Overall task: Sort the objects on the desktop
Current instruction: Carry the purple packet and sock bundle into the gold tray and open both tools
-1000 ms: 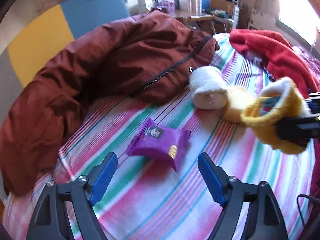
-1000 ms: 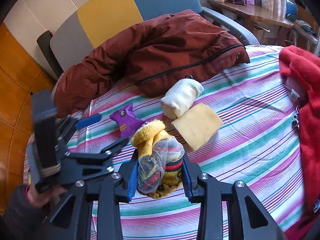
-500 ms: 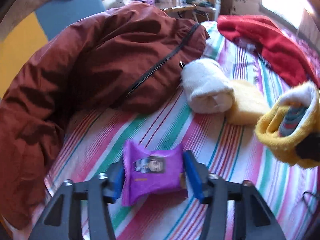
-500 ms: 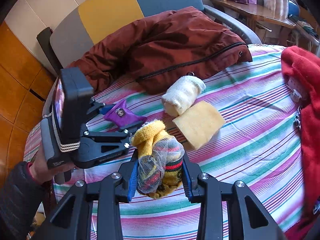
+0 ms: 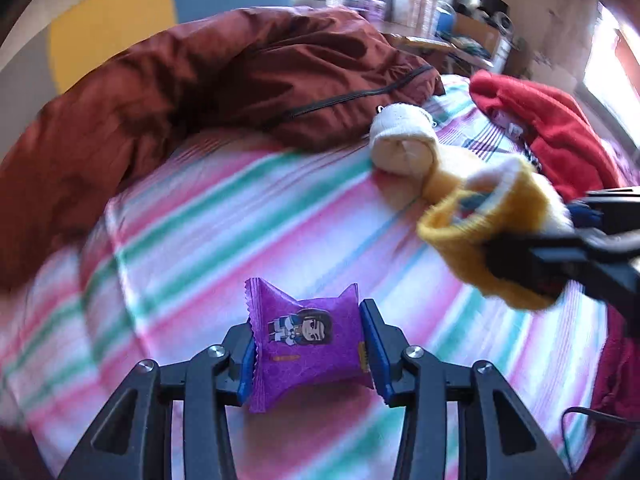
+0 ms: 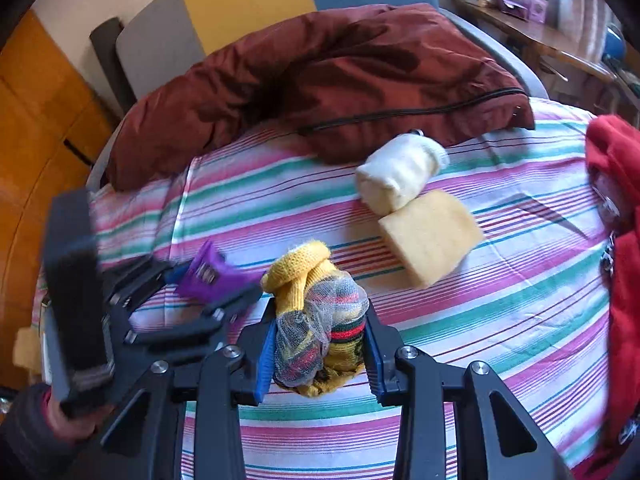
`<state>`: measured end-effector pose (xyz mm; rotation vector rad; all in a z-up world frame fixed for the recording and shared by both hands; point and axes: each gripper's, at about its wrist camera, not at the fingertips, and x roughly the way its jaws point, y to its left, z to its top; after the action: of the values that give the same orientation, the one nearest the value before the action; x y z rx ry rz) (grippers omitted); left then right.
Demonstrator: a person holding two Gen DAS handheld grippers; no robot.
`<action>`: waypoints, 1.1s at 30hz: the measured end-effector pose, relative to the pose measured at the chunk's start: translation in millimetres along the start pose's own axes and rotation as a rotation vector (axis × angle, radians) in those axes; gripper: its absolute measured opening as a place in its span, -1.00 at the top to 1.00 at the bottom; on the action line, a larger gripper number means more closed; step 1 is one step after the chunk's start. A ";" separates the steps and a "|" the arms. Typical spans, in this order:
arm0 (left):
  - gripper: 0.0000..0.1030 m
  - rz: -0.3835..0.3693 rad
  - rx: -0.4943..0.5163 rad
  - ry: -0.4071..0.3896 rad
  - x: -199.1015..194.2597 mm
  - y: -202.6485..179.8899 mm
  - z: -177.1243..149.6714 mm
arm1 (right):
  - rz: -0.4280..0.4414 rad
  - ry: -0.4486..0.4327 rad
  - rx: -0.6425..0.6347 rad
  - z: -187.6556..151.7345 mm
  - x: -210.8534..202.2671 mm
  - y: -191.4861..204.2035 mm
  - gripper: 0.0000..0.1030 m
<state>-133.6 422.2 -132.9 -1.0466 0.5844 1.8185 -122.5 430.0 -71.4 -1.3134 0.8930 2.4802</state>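
A purple snack packet (image 5: 308, 352) with a cartoon figure sits between the blue pads of my left gripper (image 5: 307, 322). The jaws are closing and both pads press its sides, just above the striped cloth. The right wrist view shows that packet (image 6: 206, 276) at the left in the left gripper (image 6: 212, 286), held by a hand in a dark sleeve. My right gripper (image 6: 320, 320) is shut on a yellow knitted sock bundle (image 6: 304, 268) wrapped in netting. From the left wrist, the bundle (image 5: 480, 232) hangs at the right.
A white rolled sock (image 6: 400, 172) and a flat yellow sponge (image 6: 432, 236) lie mid-table on the striped cloth (image 6: 500, 312). A brown jacket (image 6: 320, 72) covers the far side. A red garment (image 6: 620, 240) lies along the right edge.
My left gripper moved forward over the purple packet, shut its wide jaws on it, and has drawn it back a little. The right gripper kept its hold on the sock bundle.
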 end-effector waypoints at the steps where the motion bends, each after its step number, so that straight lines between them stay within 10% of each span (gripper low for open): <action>1: 0.12 0.009 -0.022 -0.014 -8.2 -0.7 -7.2 | -0.002 0.001 -0.005 -0.2 0.7 1.4 0.27; 18: 0.12 0.199 -0.204 -0.233 -165.2 16.9 -81.0 | 0.074 -0.043 -0.189 -29.8 6.5 70.0 0.27; 33: 0.12 0.315 -0.371 -0.272 -228.5 70.1 -143.5 | 0.200 -0.104 -0.245 -77.9 -24.0 169.4 0.27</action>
<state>-89.5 172.6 -16.8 -0.9572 0.2595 2.3650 -128.3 251.1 -14.2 -1.2008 0.7485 2.8612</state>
